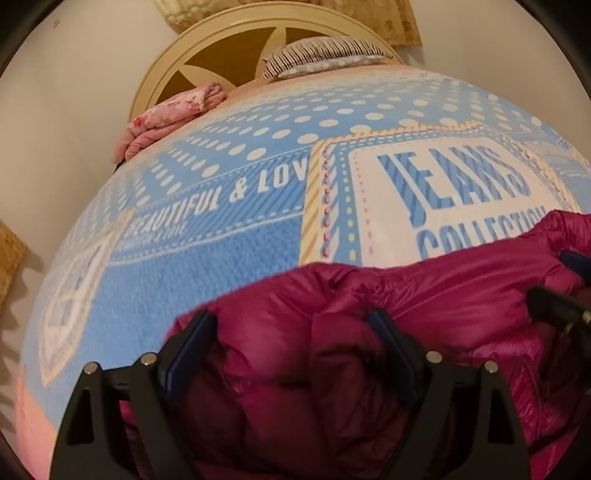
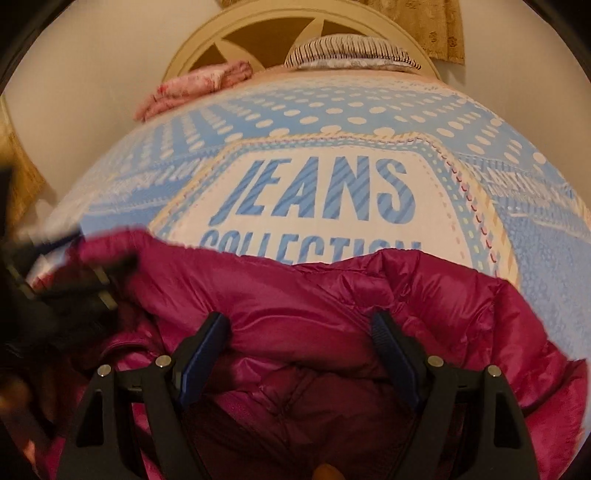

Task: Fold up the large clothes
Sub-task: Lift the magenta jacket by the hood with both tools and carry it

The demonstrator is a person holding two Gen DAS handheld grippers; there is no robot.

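A shiny magenta puffer jacket (image 1: 443,288) lies bunched at the near edge of a bed with a blue "JEANS COLLECTION" cover (image 1: 221,266). My left gripper (image 1: 291,317) stands wide over the jacket's left part. A puffy fold bulges between its blue pads (image 1: 188,350), and they do not pinch it. My right gripper (image 2: 300,317) is also wide, with a fold of the jacket (image 2: 295,280) lying loose between its fingers. The left gripper (image 2: 74,269) shows blurred at the left of the right wrist view. The right gripper (image 1: 554,306) shows at the right edge of the left wrist view.
The cover (image 2: 314,122) stretches away to a cream round headboard (image 1: 221,40). A striped pillow (image 1: 325,55) and a folded pink blanket (image 1: 166,118) lie at the head end. White walls stand on both sides, and a beige curtain (image 2: 436,33) hangs behind.
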